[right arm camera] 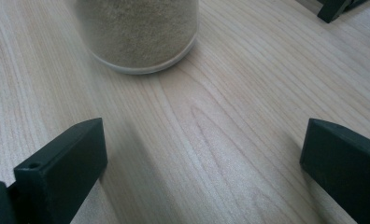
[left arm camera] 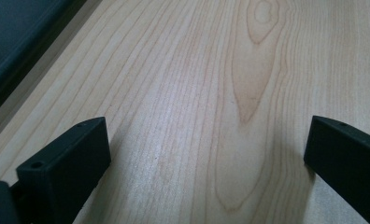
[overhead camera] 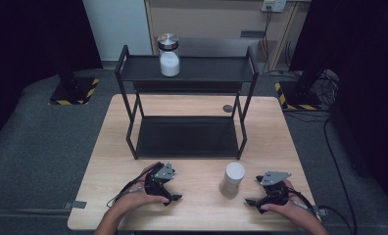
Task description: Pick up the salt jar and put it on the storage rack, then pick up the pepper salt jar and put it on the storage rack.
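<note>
A jar with a white lid and tan grains (overhead camera: pixel 232 178) stands on the wooden table (overhead camera: pixel 202 208) near its front edge. My right gripper (overhead camera: pixel 254 191) rests just right of it, open and empty. In the right gripper view the jar's base (right arm camera: pixel 138 32) is ahead and to the left of the open gripper (right arm camera: pixel 202 140), with a gap between. My left gripper (overhead camera: pixel 174 189) lies at the front left, open. In its own view my left gripper (left arm camera: pixel 206 140) has bare wood between the jaws. A second jar with a silver lid and white contents (overhead camera: pixel 169 55) stands on the rack's top shelf.
A black two-tier rack (overhead camera: pixel 187 68) stands across the middle of the table; its lower shelf (left arm camera: pixel 19 37) lies ahead and to the left in the left gripper view. A small grey disc (overhead camera: pixel 228 108) lies behind the rack. A black part (right arm camera: pixel 335 9) shows far off in the right gripper view.
</note>
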`<state>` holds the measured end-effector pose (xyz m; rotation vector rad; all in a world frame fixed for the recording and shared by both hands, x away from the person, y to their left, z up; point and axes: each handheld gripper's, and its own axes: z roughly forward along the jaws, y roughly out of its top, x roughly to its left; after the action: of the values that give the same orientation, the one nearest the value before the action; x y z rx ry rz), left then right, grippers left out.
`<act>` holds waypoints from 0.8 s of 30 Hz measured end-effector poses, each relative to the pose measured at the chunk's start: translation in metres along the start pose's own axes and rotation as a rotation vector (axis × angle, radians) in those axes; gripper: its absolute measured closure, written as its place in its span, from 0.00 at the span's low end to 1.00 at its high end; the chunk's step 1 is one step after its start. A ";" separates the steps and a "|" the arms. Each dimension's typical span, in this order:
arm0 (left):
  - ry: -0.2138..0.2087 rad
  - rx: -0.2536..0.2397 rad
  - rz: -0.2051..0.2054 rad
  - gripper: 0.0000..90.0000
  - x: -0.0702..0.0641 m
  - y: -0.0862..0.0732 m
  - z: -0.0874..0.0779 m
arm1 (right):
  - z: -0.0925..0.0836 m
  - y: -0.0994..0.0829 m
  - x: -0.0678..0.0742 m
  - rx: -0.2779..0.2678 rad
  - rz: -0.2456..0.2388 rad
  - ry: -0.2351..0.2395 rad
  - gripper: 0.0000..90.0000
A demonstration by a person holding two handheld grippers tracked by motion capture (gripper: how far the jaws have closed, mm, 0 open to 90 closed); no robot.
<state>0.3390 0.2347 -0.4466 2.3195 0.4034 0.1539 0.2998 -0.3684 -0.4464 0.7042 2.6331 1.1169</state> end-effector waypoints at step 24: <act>0.006 -0.001 -0.009 0.00 -0.003 -0.002 -0.002 | -0.007 -0.003 -0.003 -0.057 0.048 0.017 0.06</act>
<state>0.3353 0.2366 -0.4467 2.3162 0.4163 0.1573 0.2995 -0.3760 -0.4438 0.7525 2.6001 1.2117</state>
